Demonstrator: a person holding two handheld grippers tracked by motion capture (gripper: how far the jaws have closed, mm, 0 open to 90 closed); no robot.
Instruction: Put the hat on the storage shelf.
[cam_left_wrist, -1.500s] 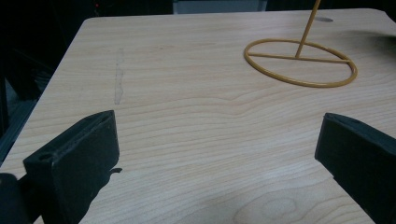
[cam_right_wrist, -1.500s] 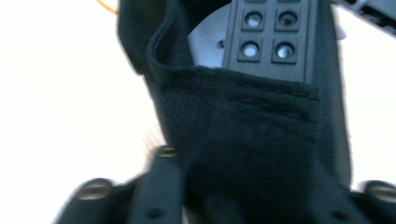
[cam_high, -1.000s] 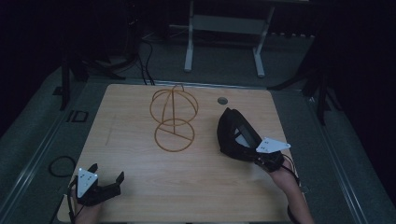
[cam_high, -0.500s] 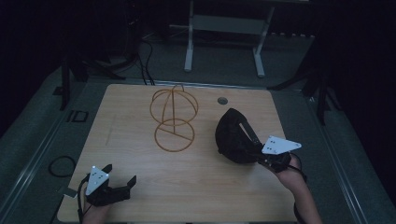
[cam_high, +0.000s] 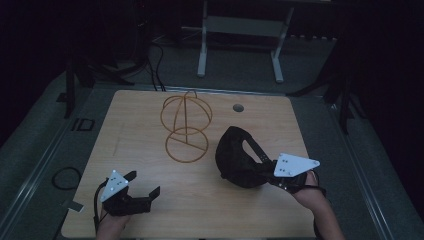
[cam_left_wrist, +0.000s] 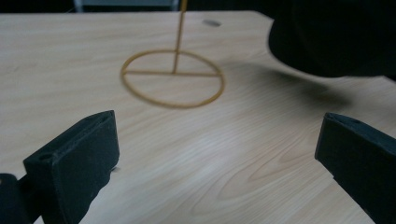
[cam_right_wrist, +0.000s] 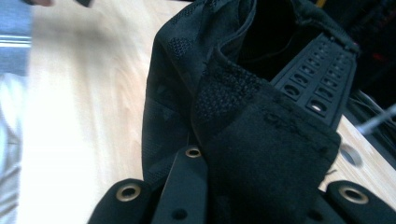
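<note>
A black cap (cam_high: 239, 159) hangs just above the wooden table (cam_high: 280, 125), right of centre, with a shadow under it. My right gripper (cam_high: 266, 172) is shut on its rear strap; in the right gripper view the jaws (cam_right_wrist: 261, 200) pinch the fuzzy strap and the cap (cam_right_wrist: 219, 93) opens away from them. A gold wire hat stand (cam_high: 186, 125), a sphere on a ring base, stands left of the cap. My left gripper (cam_high: 144, 183) is open near the front left edge. In the left gripper view its jaws (cam_left_wrist: 219, 158) stand wide, facing the stand's base ring (cam_left_wrist: 154, 73), with the cap (cam_left_wrist: 327, 37) at the upper right.
A small round hole (cam_high: 238, 107) sits in the table's far side. Beyond the table stand a white frame (cam_high: 240, 30) and dark stands with cables on the floor. A cable loop (cam_high: 65, 177) lies on the floor at the left.
The right gripper has raised the cap off the table and drawn it slightly nearer. The left gripper has risen and moved right, toward the table's middle.
</note>
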